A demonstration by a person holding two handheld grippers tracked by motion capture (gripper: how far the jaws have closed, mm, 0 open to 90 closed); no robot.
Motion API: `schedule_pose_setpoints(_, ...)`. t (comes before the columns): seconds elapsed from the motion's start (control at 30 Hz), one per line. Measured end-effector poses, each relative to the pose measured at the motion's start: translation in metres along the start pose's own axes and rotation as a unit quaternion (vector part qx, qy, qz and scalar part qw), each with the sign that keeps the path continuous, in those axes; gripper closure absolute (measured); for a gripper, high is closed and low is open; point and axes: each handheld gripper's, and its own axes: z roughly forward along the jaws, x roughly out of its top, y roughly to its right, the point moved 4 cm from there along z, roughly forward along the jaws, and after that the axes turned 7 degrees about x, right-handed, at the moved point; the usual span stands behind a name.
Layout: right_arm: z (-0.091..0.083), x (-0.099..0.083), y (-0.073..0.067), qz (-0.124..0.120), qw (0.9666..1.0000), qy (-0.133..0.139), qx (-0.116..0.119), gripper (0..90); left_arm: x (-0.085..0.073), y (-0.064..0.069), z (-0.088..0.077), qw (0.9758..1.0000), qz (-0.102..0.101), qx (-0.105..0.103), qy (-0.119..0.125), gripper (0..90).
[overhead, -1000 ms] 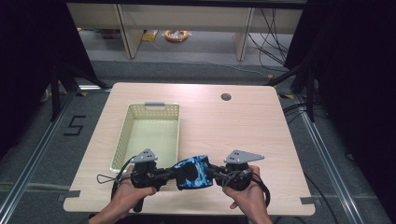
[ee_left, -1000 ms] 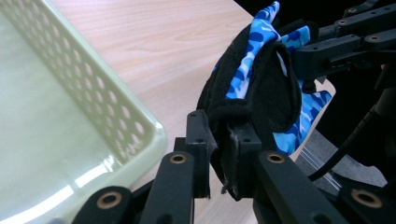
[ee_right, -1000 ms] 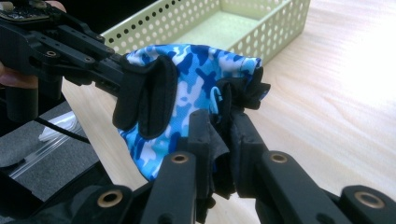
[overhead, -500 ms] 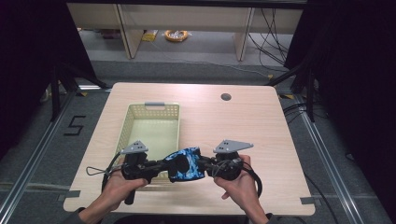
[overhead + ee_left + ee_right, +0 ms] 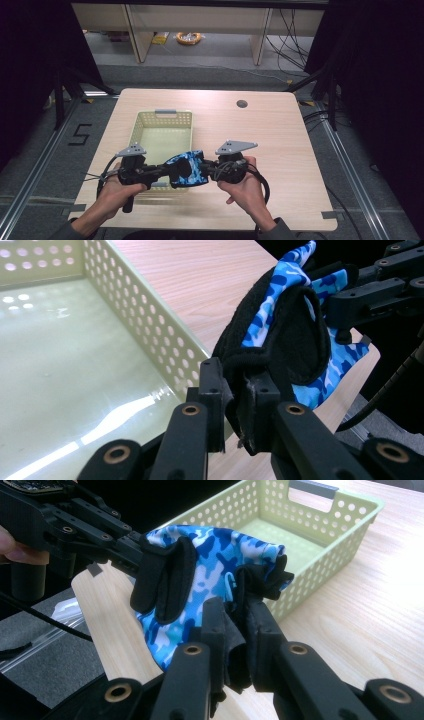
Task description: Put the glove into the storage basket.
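High view shows my left gripper (image 5: 159,172) and right gripper (image 5: 212,170) each pinching the soft blue camouflage glove (image 5: 187,168) above the perforated, empty green basket's (image 5: 165,120) near rim.

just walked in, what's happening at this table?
A person holds a gripper in each hand, and both are clamped on one blue camouflage glove. The left gripper pinches its black cuff edge, the right gripper the opposite end, so the glove hangs stretched between them above the near end of the pale green basket. The basket looks empty and sits on the wooden table.
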Motion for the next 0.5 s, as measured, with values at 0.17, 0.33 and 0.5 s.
schedule_pose_setpoints(0.17, 0.006, 0.007, -0.003, 0.009, 0.9999, -0.006, 0.003, 81.0, 0.006, -0.008, -0.007, 1.0000, 0.003, 0.007, 0.002, 80.6)
schedule_pose_setpoints(0.33, 0.015, 0.016, -0.005, 0.006, 0.9999, -0.008, 0.008, 81.0, 0.009, -0.018, -0.012, 0.9998, 0.002, 0.017, -0.001, 80.6)
schedule_pose_setpoints(0.5, 0.028, 0.021, -0.004, -0.001, 0.9999, -0.012, 0.011, 81.1, 0.010, -0.030, -0.015, 0.9996, -0.007, 0.025, -0.006, 80.7)
